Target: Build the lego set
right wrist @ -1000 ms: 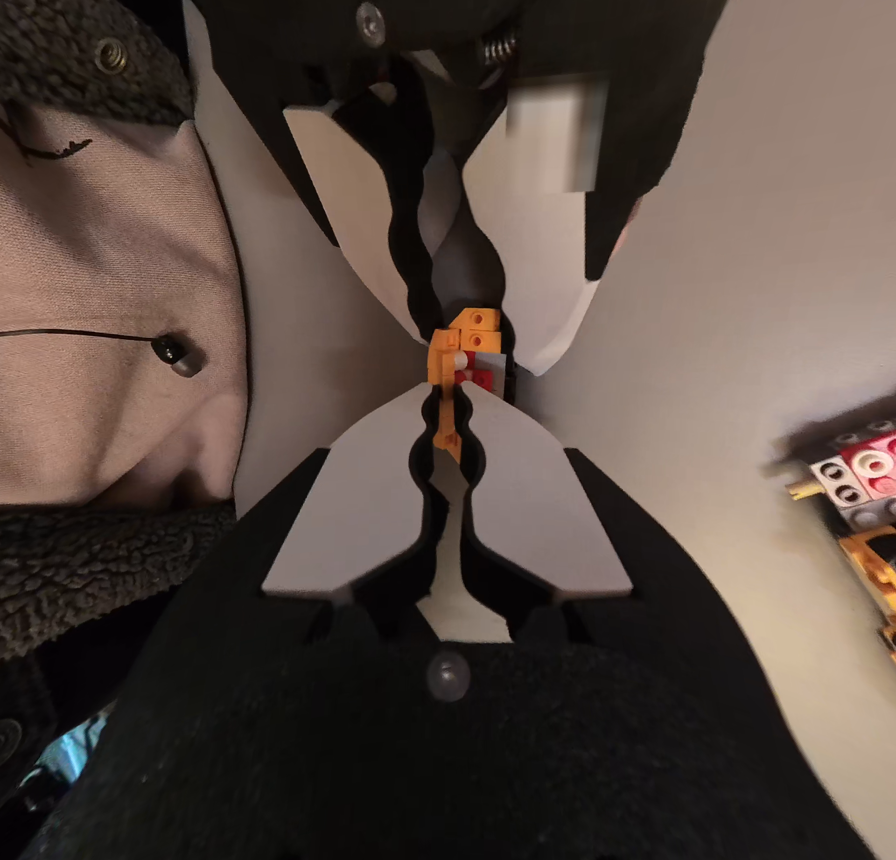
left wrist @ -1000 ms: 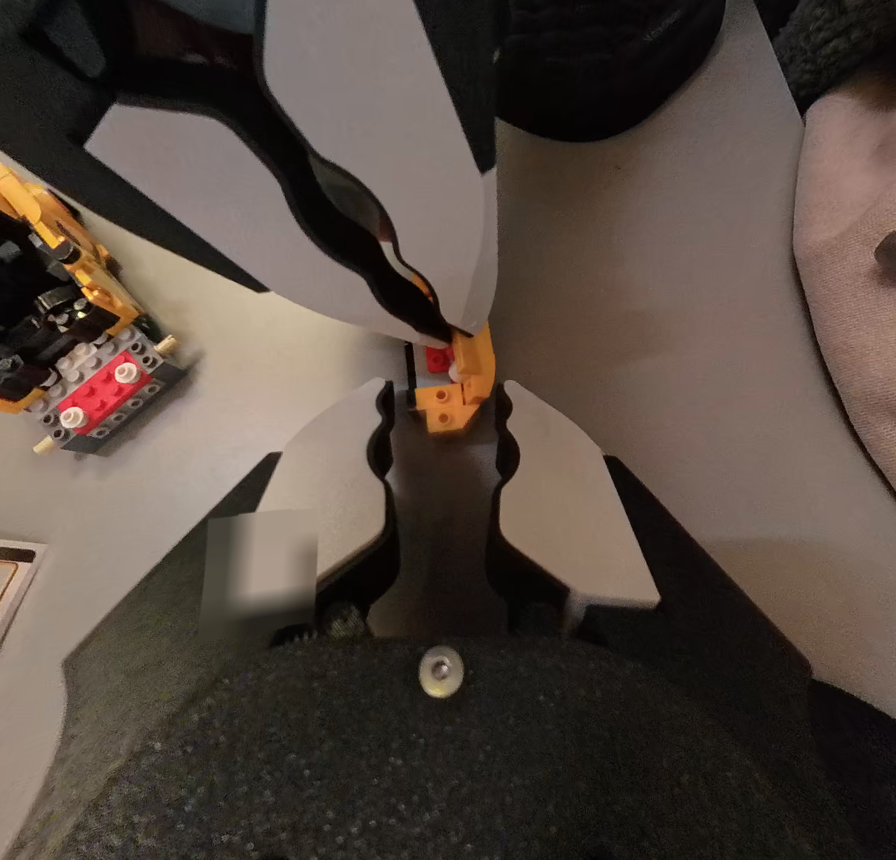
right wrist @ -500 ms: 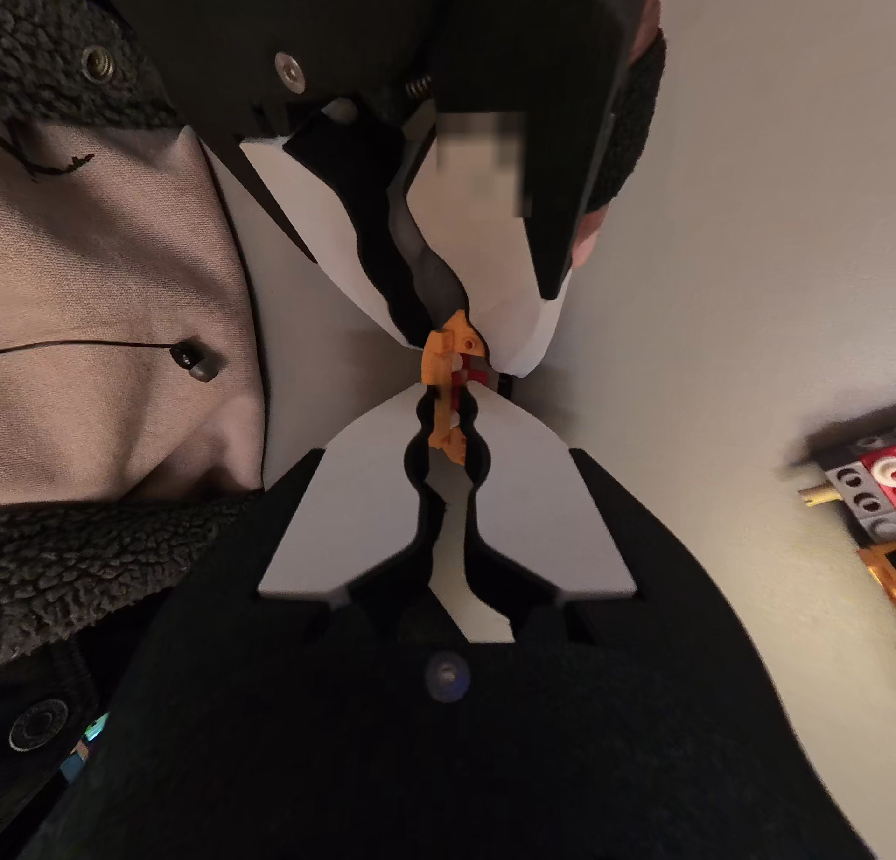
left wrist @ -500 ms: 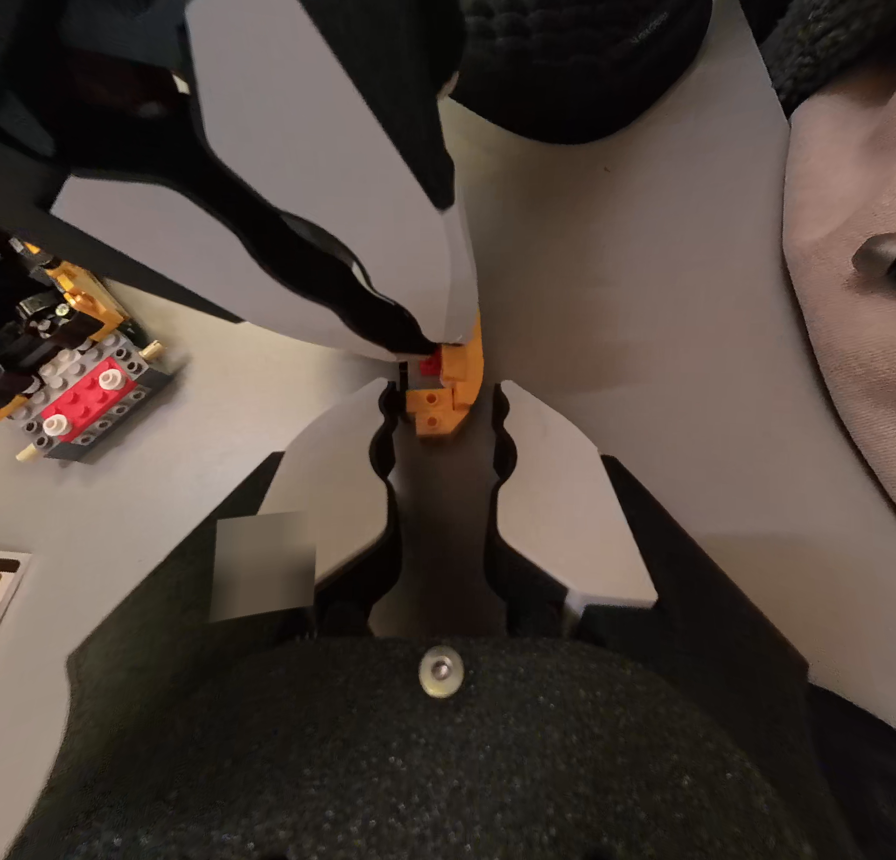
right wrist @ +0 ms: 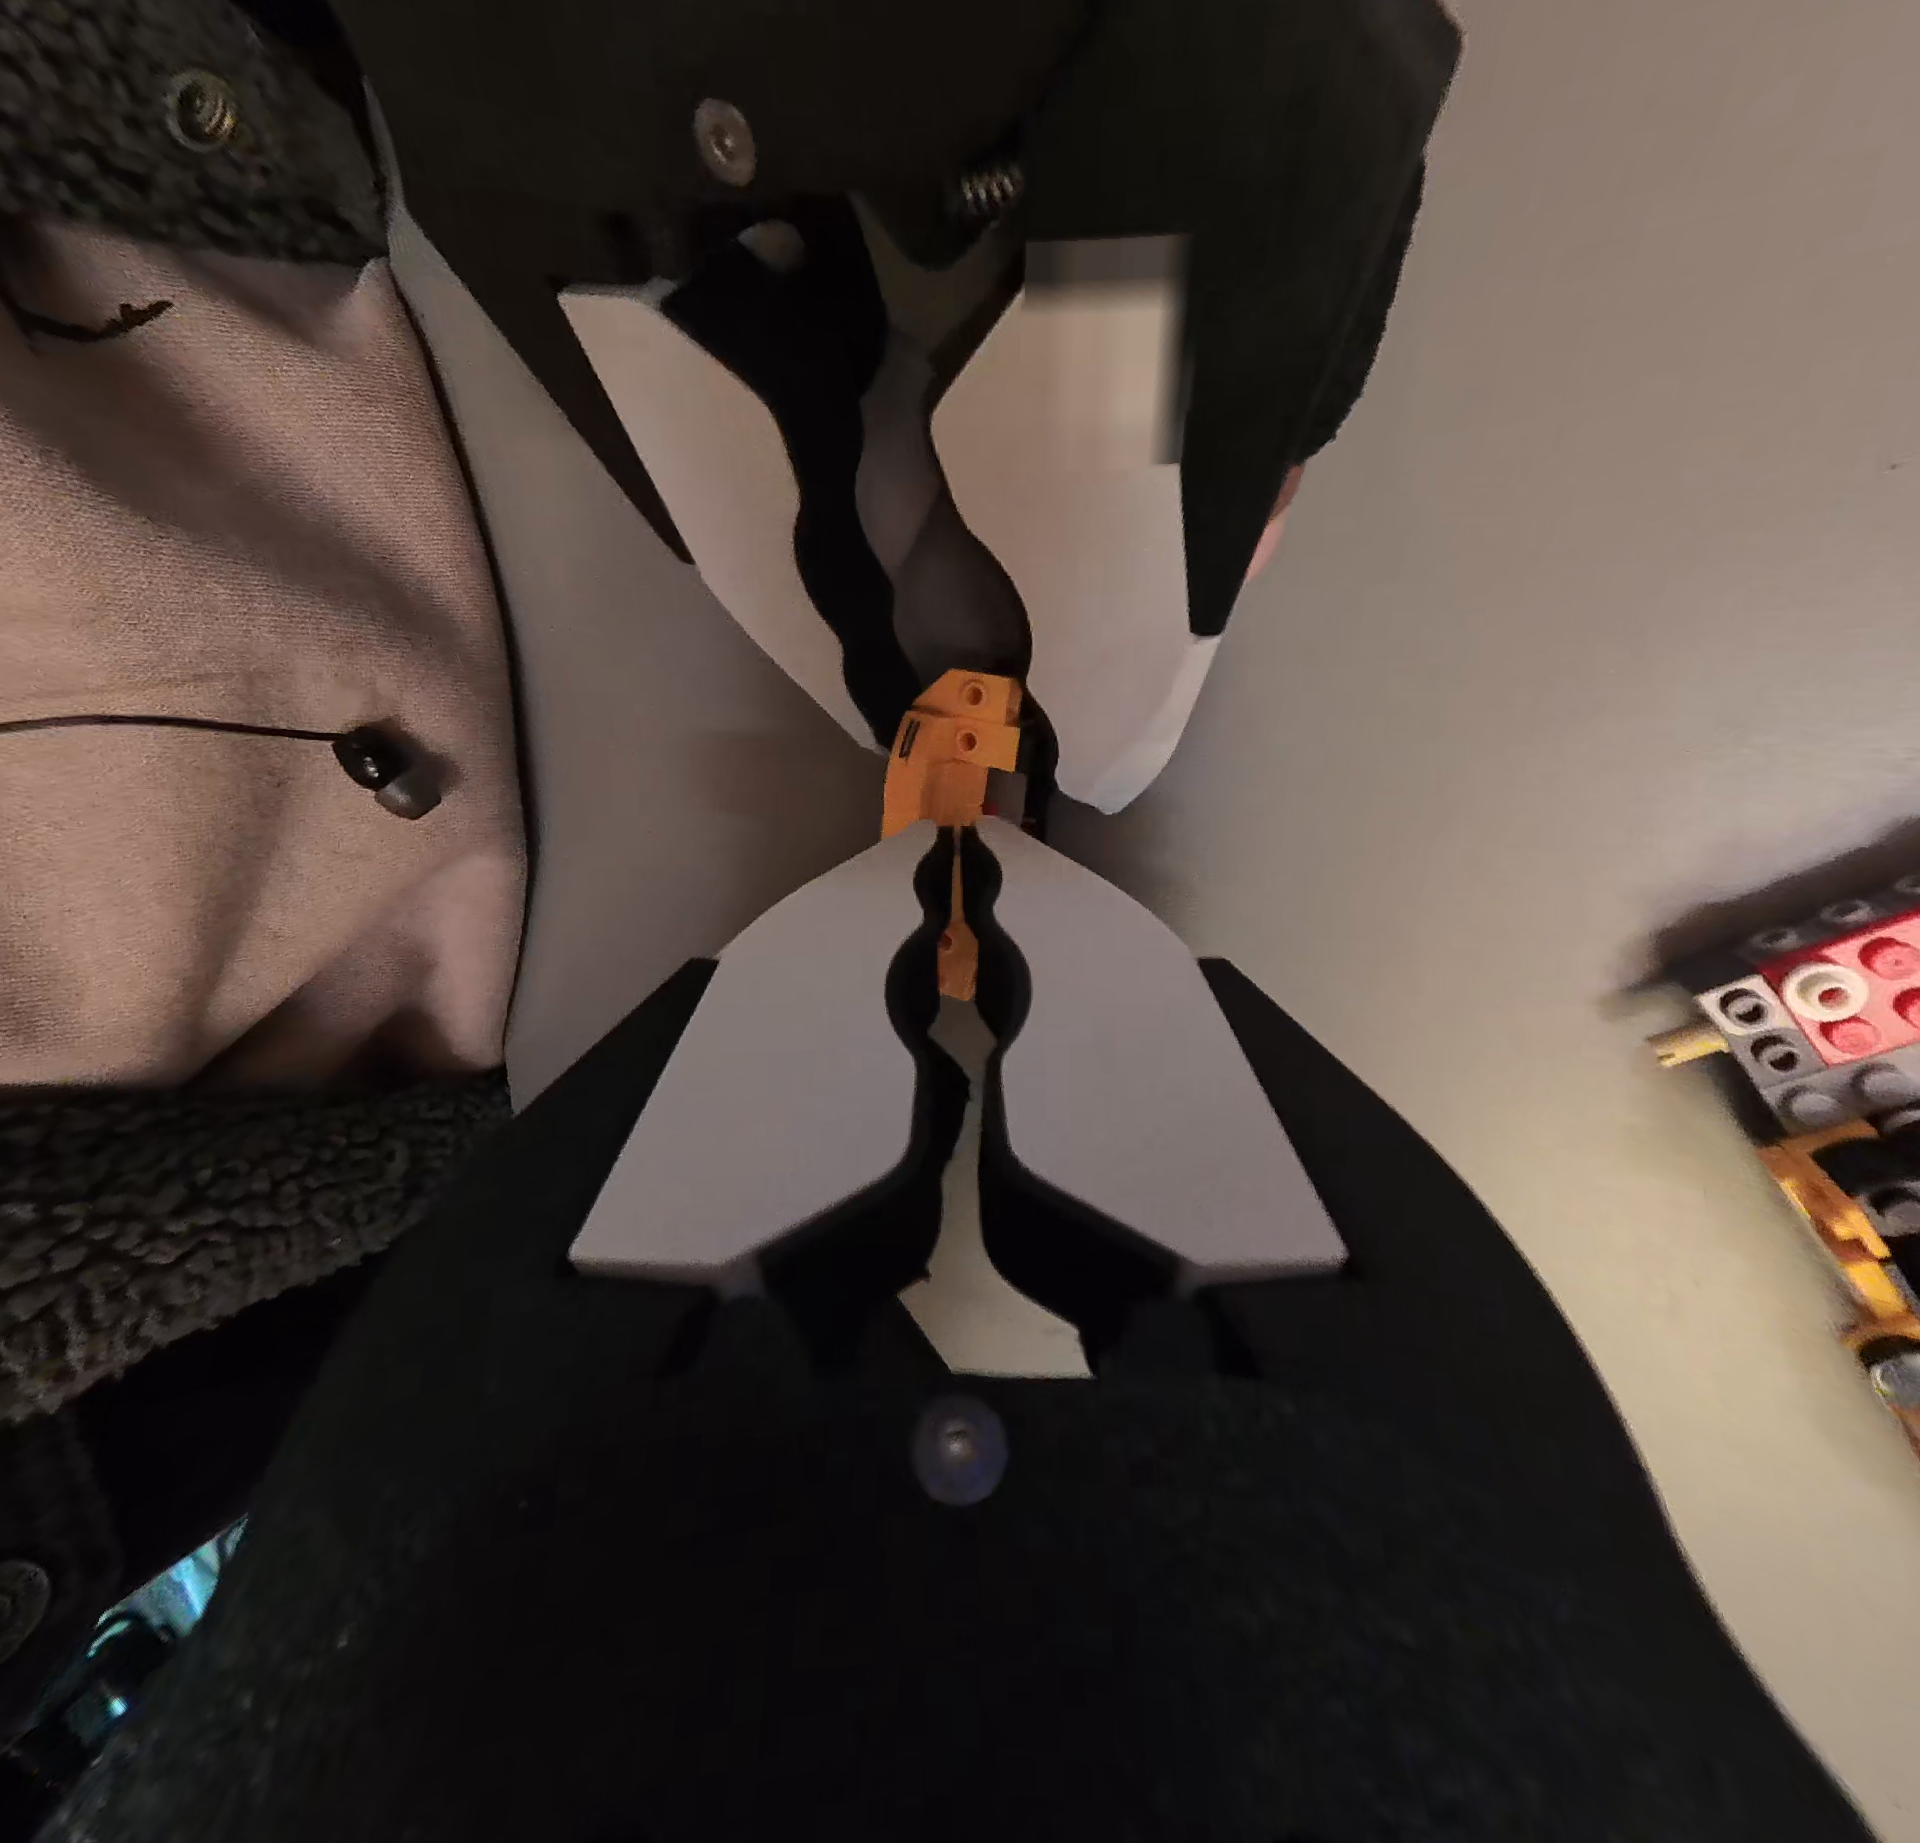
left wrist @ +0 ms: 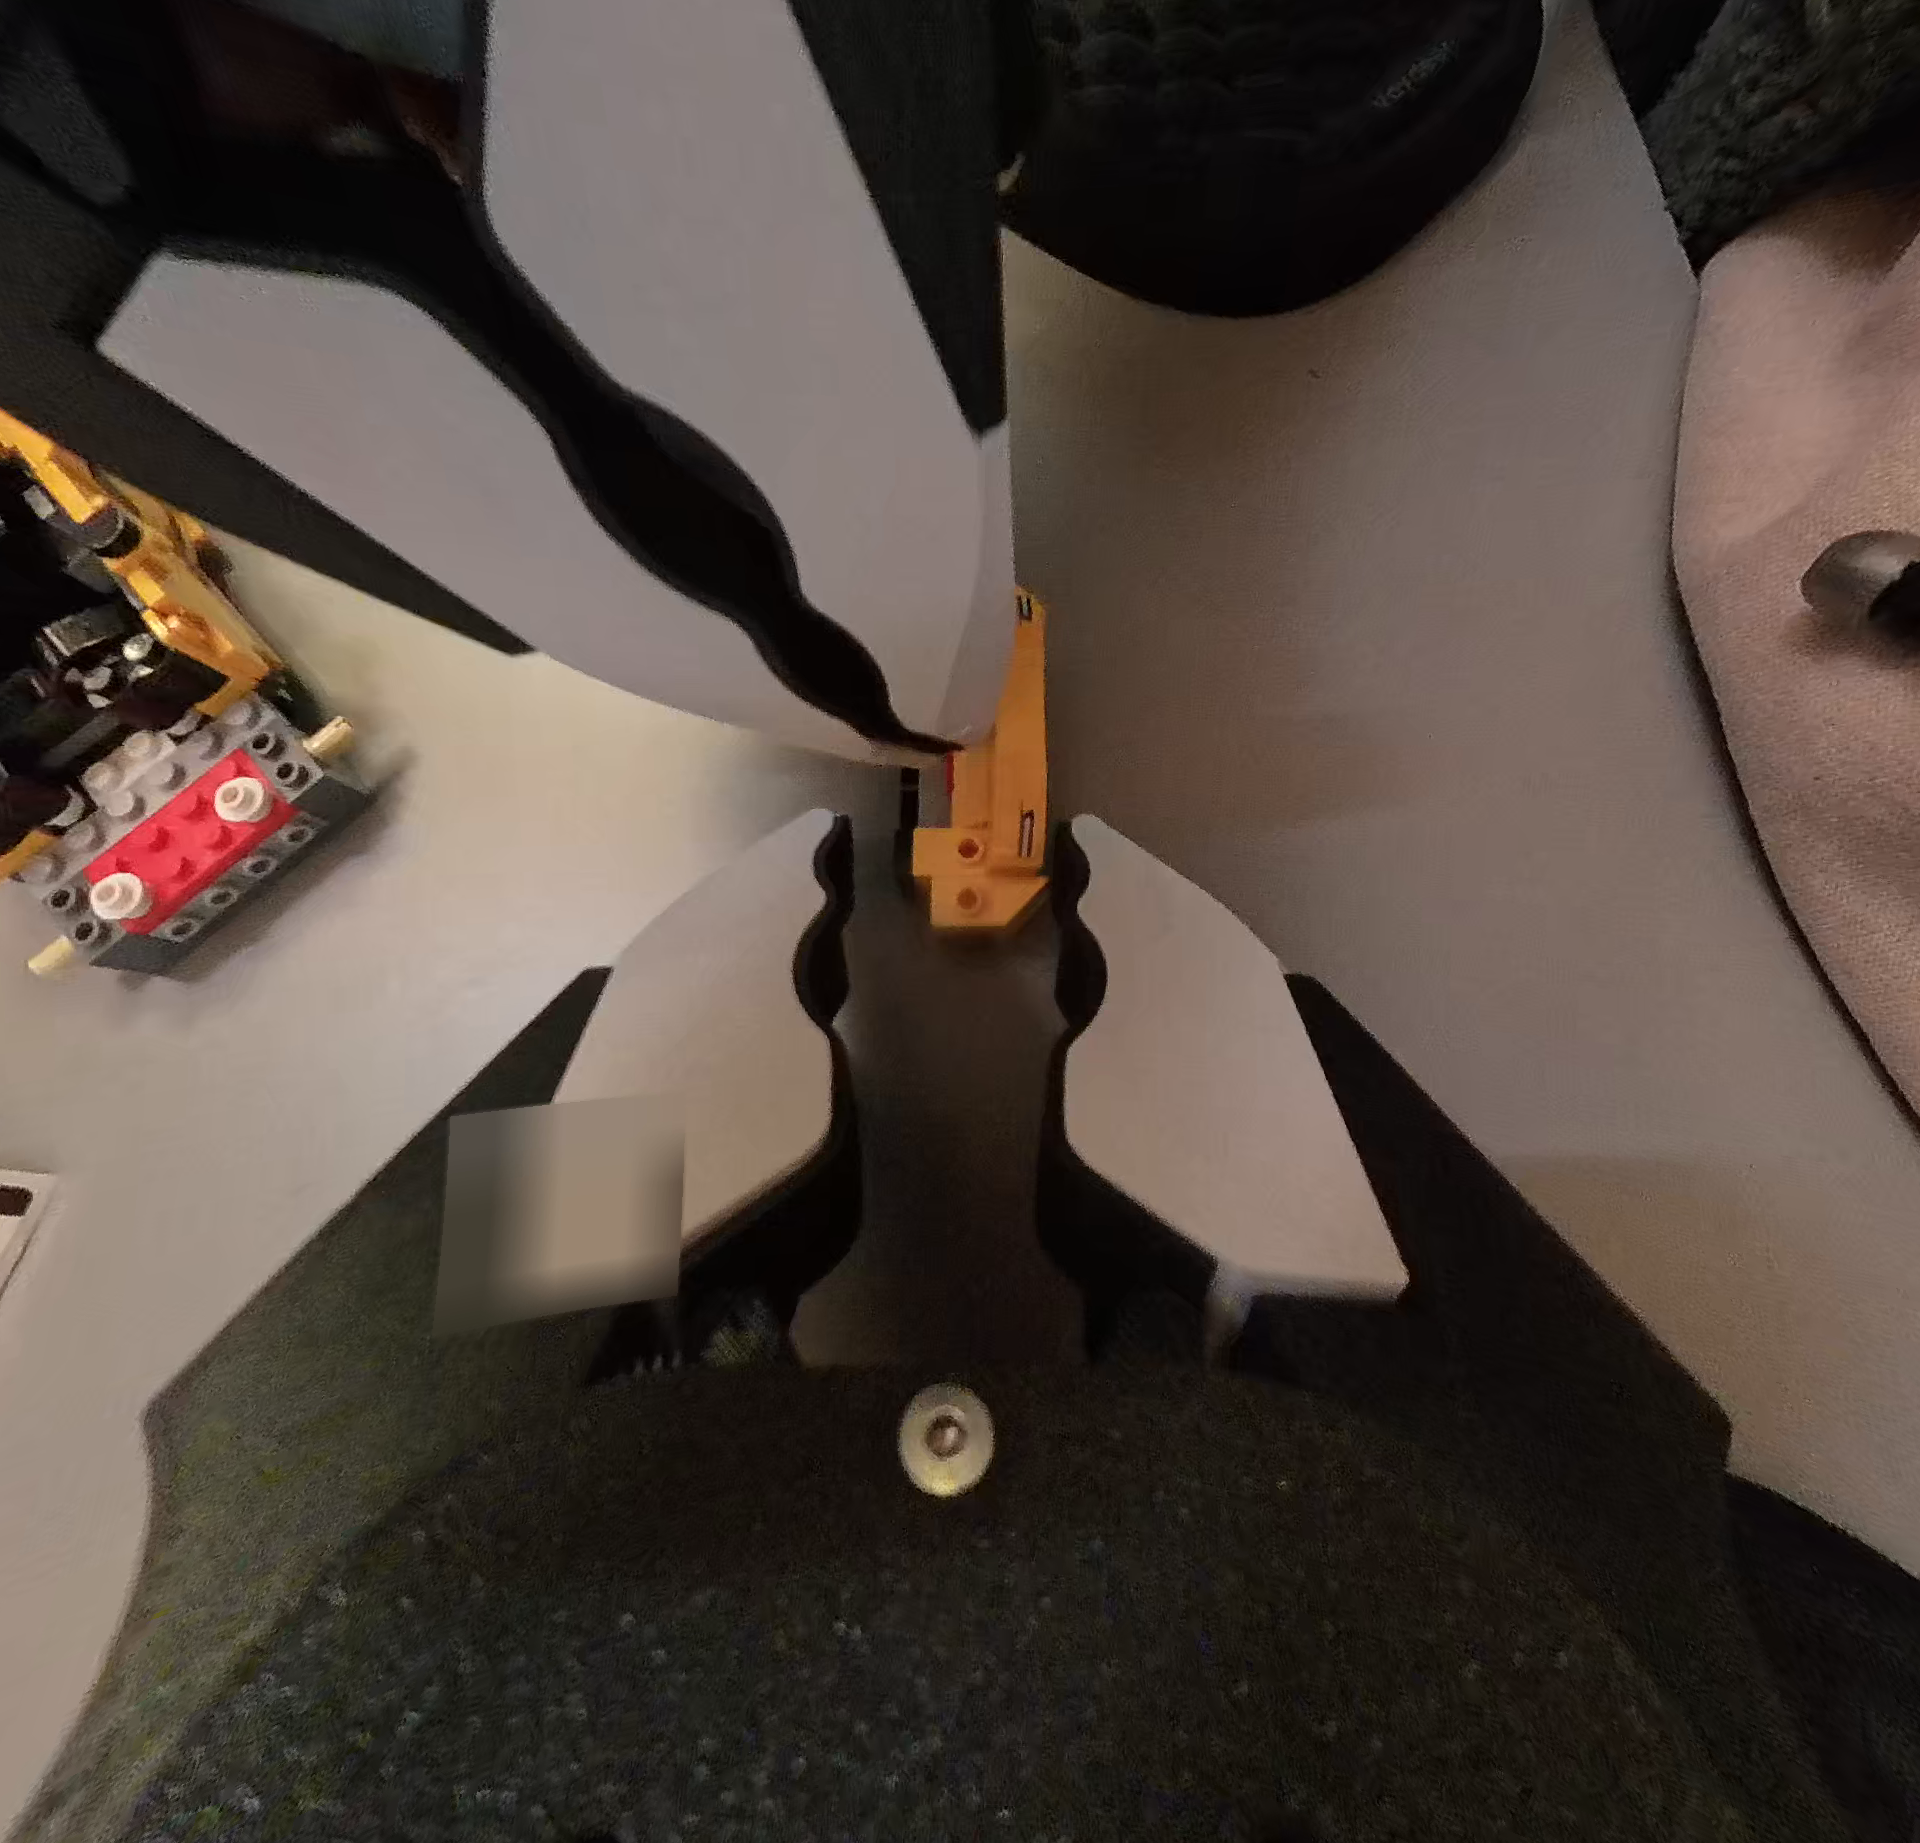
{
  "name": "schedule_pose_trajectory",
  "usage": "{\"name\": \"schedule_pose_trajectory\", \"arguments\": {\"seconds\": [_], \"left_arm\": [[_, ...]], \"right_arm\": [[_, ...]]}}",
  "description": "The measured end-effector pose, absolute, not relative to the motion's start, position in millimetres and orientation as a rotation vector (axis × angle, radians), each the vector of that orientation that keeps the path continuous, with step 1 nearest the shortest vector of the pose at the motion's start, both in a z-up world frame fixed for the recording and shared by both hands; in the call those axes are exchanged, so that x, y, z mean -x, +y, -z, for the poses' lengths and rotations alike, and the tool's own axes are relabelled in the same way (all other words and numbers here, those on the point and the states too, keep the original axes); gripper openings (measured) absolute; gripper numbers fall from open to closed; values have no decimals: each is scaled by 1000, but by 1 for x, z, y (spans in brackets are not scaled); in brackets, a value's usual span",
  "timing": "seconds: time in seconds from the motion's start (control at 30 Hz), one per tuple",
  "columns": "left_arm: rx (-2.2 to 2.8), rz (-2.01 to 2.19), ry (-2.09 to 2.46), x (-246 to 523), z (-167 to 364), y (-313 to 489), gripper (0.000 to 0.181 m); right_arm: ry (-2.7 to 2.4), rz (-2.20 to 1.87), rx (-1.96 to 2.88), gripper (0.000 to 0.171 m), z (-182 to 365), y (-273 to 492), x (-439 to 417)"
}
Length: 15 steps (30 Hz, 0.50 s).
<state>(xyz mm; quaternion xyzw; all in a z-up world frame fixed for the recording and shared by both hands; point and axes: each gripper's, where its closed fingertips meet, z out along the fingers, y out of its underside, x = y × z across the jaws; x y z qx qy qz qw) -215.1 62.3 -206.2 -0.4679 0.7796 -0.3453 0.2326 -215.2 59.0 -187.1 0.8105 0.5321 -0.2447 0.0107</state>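
Right above the pale bench (left wrist: 1351,650), the two grippers meet nose to nose over one small orange lego piece (left wrist: 992,837). The right gripper (right wrist: 951,843) has its jaws pinched almost together on that piece: in the right wrist view a thin orange strip of it runs down the narrow slot between the fingertips (right wrist: 1049,879), and the chunkier end with two round holes sticks out past them. The left gripper (left wrist: 951,837) is the opposite story, its jaws stand well apart with the holed end of the piece poking into the gap. Its right finger (left wrist: 1153,962) looks just beside the orange edge, maybe touching, I can't tell; the left one is clearly off it. Compared with half a second back, the left view shows more of the piece now: a long flat orange side with little dark marks runs up beside the right gripper's tip, where before it was a short curved stub with a clearer red patch. The other gripper also sits a bit differently in each view, and the left jaws look about as wide as before. The piece itself is mostly orange with a sliver of red and something dark and grey tucked behind it. Off to the side on the bench sits the half-built model (left wrist: 177,837), grey plates with a red block, white round studs and orange-and-black framework behind.
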Motion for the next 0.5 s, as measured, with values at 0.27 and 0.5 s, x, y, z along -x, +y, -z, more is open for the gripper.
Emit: {"name": "schedule_pose_trajectory", "arguments": {"seconds": [0.27, 0.5], "left_arm": [[1285, 952, 2146, 215, 206, 62, 36], [1270, 957, 2161, 217, 207, 60, 38]], "right_arm": [[1664, 838, -2585, 12, 182, 56, 213], [1704, 755, -2637, 17, 188, 53, 214]]}}
